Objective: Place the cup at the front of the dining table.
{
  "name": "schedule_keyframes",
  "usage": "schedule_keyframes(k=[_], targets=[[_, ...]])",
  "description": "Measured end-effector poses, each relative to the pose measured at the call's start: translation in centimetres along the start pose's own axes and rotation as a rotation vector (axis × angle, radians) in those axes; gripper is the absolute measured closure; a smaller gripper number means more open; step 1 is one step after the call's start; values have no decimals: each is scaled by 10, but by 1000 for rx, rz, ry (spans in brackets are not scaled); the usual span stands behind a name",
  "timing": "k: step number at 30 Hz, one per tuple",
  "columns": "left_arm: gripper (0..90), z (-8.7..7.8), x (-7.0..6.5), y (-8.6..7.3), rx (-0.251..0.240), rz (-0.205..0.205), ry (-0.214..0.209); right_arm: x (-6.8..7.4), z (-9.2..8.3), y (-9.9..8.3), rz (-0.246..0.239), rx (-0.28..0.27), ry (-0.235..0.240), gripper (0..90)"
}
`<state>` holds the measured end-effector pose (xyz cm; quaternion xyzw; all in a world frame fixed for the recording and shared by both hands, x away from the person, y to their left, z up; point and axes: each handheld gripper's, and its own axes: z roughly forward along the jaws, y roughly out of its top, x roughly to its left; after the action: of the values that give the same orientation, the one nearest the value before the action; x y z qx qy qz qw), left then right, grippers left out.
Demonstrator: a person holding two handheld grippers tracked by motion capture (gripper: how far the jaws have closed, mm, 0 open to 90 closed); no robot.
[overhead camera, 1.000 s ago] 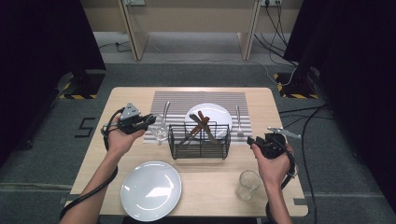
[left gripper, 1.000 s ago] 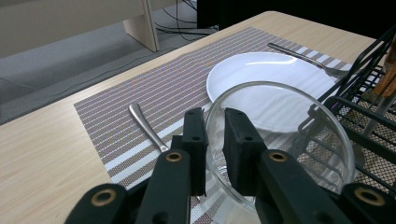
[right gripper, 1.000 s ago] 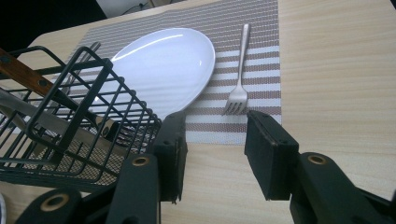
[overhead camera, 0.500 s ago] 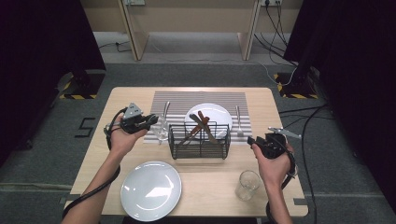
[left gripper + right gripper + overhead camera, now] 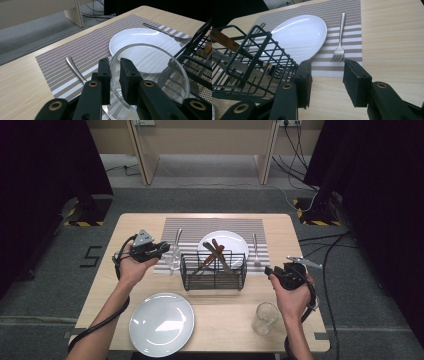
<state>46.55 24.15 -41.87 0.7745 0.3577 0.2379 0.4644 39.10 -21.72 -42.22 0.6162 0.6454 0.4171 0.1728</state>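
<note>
Pinching the wall of a drinking glass [image 5: 147, 82] at the placemat's [image 5: 200, 227] left edge, the left gripper [image 5: 115, 72] could tip it against the wire basket [image 5: 214, 270], while the right gripper [image 5: 325, 80] hangs open, empty.

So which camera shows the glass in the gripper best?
The left gripper view: the glass looms close, its rim pinched by the left gripper. The high view shows it small beside the wire basket.
</note>
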Motion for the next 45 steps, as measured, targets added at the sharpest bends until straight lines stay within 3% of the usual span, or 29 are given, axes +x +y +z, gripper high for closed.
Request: schedule_keyframes(k=[45], targets=[[789,4,5,2,-13,-18,3,-2,-2,1,7,-6,-2,584]])
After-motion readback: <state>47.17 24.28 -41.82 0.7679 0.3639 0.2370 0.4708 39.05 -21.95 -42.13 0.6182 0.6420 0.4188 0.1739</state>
